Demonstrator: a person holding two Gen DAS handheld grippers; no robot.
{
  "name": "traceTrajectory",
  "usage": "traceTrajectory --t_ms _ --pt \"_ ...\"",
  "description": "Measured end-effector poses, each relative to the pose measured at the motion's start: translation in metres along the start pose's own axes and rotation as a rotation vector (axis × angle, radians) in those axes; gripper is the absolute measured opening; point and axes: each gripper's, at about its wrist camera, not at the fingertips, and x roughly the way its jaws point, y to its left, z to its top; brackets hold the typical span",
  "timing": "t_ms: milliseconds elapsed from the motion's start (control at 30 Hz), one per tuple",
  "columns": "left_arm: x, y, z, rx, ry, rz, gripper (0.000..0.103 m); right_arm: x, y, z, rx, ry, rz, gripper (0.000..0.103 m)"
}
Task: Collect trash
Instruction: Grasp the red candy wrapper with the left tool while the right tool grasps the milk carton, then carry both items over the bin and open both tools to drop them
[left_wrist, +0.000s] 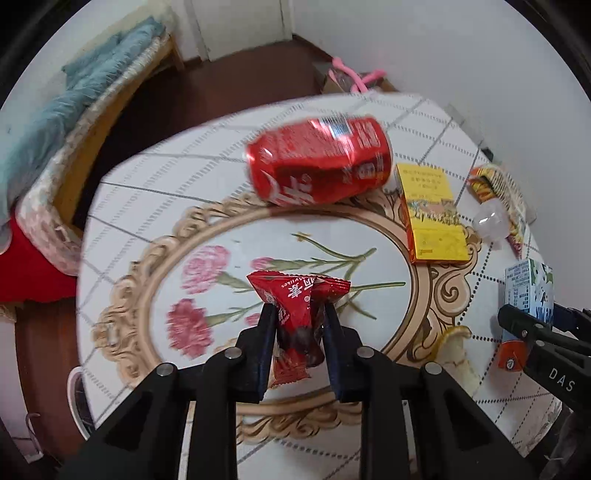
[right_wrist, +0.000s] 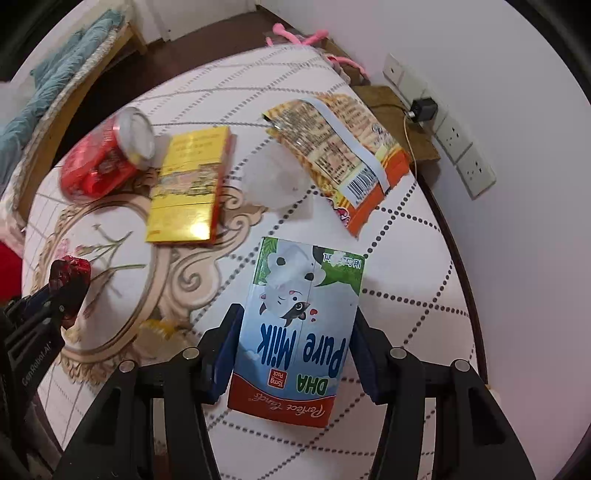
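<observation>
My left gripper (left_wrist: 300, 317) is shut on a red snack wrapper (left_wrist: 299, 295) and holds it over the round table's flower pattern. It shows at the left of the right wrist view (right_wrist: 70, 269). My right gripper (right_wrist: 295, 325) is shut on a blue and white milk carton (right_wrist: 299, 325), gripped by its sides; the carton also shows at the right of the left wrist view (left_wrist: 528, 295). A dented red cola can (left_wrist: 317, 162) lies on its side. A yellow box (left_wrist: 432, 214) lies beside it. An opened orange snack bag (right_wrist: 340, 147) and a clear plastic piece (right_wrist: 275, 181) lie further right.
The round table (right_wrist: 406, 295) has a white dotted cloth with a gold oval frame. A yellow peel scrap (left_wrist: 454, 339) lies near the front. A bed with a teal blanket (left_wrist: 74, 96) is at the left. A wall with sockets (right_wrist: 461, 147) and a charger is at the right.
</observation>
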Motion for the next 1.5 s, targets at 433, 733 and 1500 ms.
traceTrajectory --t_ms 433,733,1500 --pt "-0.14 0.07 -0.022 -0.116 -0.239 0.031 0.021 -0.116 0.066 -0.024 -0.139 -0.201 0.172 0.057" --pt "-0.216 0.172 -0.06 -0.243 -0.336 0.142 0.021 -0.185 0.183 -0.042 -0.306 -0.259 0.347 0.057" --pt "-0.021 0.494 -0.32 -1.01 0.139 -0.048 0.023 0.045 0.602 -0.197 -0.808 0.255 0.409 0.057"
